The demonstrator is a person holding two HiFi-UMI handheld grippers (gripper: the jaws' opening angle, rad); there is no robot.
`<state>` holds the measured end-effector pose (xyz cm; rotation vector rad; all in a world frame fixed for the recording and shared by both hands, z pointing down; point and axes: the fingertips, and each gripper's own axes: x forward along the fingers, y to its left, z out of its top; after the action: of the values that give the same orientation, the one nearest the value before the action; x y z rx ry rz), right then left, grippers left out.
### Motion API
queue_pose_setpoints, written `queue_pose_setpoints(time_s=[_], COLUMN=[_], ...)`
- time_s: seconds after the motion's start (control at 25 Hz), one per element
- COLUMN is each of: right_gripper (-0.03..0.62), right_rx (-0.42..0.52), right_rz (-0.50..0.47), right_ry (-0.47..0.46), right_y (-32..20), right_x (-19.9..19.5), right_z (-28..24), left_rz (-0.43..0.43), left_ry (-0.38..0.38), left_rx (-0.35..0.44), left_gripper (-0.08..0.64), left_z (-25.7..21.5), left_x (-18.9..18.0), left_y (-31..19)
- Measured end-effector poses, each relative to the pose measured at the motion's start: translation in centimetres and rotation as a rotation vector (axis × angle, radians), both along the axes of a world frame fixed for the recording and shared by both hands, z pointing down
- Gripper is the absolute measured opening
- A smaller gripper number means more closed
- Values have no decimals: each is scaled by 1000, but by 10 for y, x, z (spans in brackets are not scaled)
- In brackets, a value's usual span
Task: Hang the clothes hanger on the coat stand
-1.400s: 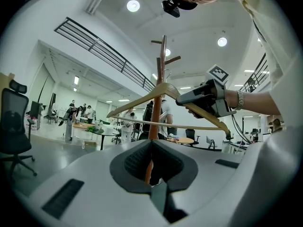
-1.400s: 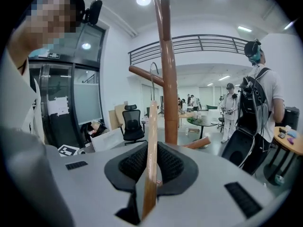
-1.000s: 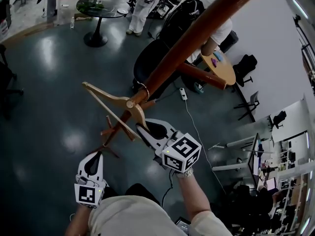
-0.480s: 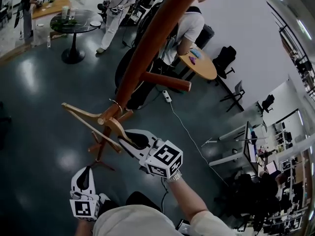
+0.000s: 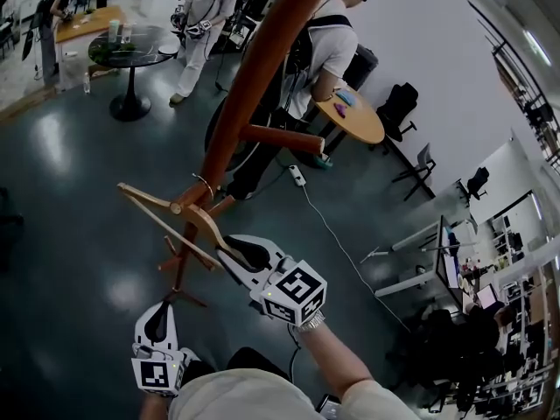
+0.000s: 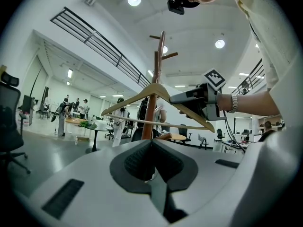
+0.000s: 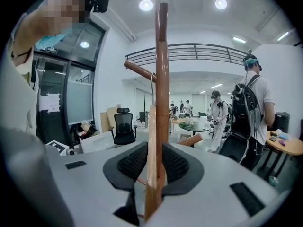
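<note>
Clothes hanger [image 5: 149, 198] first: pale bare wood, two curved shoulders and a straight bar beneath, with a thin metal hook [image 5: 204, 185] at the top. It sits right up against the trunk of the coat stand [image 5: 254, 68], low on it in the head view and below the side peg [image 5: 280, 138]. The hook lies close on the trunk, but I cannot tell whether it has caught on anything.

My right tool [image 5: 234, 250] is clamped on the hanger. In the right gripper view the wood stands edge-on between the two dark pads, with the reddish-brown trunk directly behind it. The hanger's other shoulder sticks out on the far side of the stand from that tool.

My left tool [image 5: 157, 322] is lower, off to the side of the stand's base, jaws together on nothing. From its own view I see the hanger side-on, crossing in front of the trunk.

Beyond the stand, a person in a white top [image 5: 328, 51] stands at a round wooden desk [image 5: 354, 116]. A dark round desk [image 5: 131, 46] lies further off across the glossy floor [image 5: 70, 147].
</note>
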<state>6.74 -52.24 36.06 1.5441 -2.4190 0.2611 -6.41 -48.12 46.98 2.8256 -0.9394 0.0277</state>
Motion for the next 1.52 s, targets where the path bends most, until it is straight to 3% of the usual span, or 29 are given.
queue_pose_setpoints(time_s=[0.4, 0.88, 1.16, 1.24, 1.4, 1.52], right_gripper=[106, 106, 101, 53, 20, 18], right_rx=[30, 66, 128, 142, 121, 105], right_rz=[42, 104, 122, 117, 115, 95], right_ry=[-15, -108, -221, -263, -346, -359], right_y=[31, 102, 180, 207, 255, 287], right_x=[16, 64, 125, 144, 178, 189], right_z=[-16, -8, -11, -7, 7, 18], left_rz=[-12, -5, -24, -33, -45, -56], left_ry=[-11, -47, -77, -80, -78, -96], left_rx=[-4, 27, 62, 69, 65, 63], left_gripper=[14, 14, 14, 14, 14, 14], left_z=[-2, -8, -17, -23, -30, -28], left_x=[-6, 25, 79, 101, 141, 160], left_y=[21, 79, 138, 161, 206, 236])
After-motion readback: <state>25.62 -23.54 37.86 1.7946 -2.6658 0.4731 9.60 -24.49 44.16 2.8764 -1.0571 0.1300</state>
